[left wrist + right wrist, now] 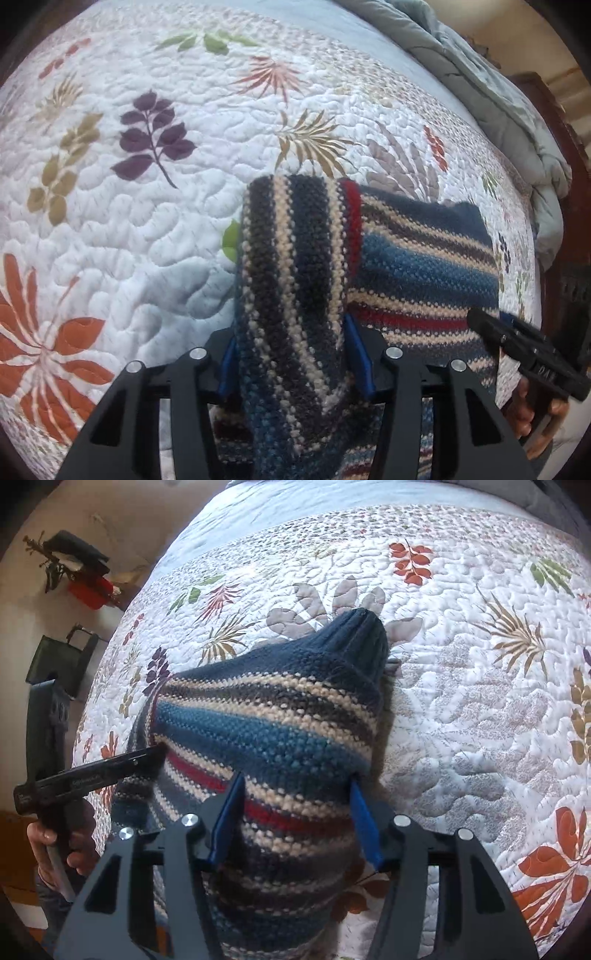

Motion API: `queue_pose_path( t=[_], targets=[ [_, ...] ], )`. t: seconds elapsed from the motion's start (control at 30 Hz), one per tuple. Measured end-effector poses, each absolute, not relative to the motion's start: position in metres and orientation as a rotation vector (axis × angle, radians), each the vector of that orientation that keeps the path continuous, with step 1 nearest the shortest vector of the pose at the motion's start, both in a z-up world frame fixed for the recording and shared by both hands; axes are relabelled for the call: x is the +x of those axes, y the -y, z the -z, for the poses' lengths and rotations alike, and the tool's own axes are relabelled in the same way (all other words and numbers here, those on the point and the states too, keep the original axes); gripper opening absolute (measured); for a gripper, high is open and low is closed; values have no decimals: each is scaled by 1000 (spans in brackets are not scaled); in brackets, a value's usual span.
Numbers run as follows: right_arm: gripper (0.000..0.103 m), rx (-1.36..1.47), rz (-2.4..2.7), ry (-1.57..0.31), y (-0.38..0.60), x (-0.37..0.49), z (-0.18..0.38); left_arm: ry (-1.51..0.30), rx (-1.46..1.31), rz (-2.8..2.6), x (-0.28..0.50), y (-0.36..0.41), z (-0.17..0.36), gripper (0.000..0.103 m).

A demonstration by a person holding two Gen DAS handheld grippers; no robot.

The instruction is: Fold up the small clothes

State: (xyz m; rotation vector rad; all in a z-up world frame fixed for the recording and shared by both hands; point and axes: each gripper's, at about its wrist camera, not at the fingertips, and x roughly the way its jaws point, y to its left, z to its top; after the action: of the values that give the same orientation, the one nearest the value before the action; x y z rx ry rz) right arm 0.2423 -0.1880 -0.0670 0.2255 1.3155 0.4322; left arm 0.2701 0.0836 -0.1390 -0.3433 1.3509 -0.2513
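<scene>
While your left gripper (291, 354) points steeply down at the bed, a thick bunch of the striped knit sweater (295, 266) fills the gap between its blue pads (360, 358). The wool touches both pads and drapes forward over them, so the jaws stand half apart and clamped on that bunch. To the left of it lies the white quilt (122, 229) with its printed leaves: orange fronds at the lower left, a purple sprig higher up. Right of your held fold, the sweater spreads flat across the quilt in blue, cream, grey and red bands. Further right your right gripper (480, 318) comes in from the edge, its dark finger lying on the knit, with your hand (532, 421) below it. A grey-blue duvet (491, 88) is heaped along the far right side of the bed.

From the right wrist view, your left gripper (159, 755) shows at the far left, its finger against the sweater's edge, your left hand (62, 853) gripping the handle beneath. Centre frame, the sweater (280, 716) rises in a peak topped by a ribbed navy cuff or hem (362, 642). Your right gripper (295, 805) has a fold of the striped wool packed between its blue pads (364, 823), jaws partly apart and gripping it. To the right, only quilt (480, 701).
</scene>
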Motion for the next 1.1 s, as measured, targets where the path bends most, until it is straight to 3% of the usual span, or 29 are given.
queue_pose_path(
  t=[0.23, 0.5, 0.63, 0.73, 0.83, 0.9, 1.0, 1.1],
  targets=[
    [81, 200, -491, -1289, 192, 213, 53, -1322, -349, 265, 236, -110, 124, 79],
    [88, 329, -560, -1354, 196, 198, 73, -1397, -545, 464, 222, -110, 164, 80],
    [92, 375, -594, -1373, 194, 200, 84, -1392, -574, 520, 227, -95, 177, 89],
    [93, 424, -620, -1389, 194, 203, 94, -1389, -584, 537, 227, -94, 176, 84],
    [82, 491, -654, -1403, 196, 204, 106, -1409, -609, 551, 228, -93, 176, 68],
    [67, 489, -661, -1385, 200, 202, 101, -1412, -625, 553, 225, -93, 176, 62],
    [59, 486, -673, -1363, 205, 198, 88, -1397, -590, 550, 226, -83, 168, 59],
    [57, 461, -659, -1327, 218, 197, 71, -1377, -538, 563, 229, -60, 156, 57]
  ],
)
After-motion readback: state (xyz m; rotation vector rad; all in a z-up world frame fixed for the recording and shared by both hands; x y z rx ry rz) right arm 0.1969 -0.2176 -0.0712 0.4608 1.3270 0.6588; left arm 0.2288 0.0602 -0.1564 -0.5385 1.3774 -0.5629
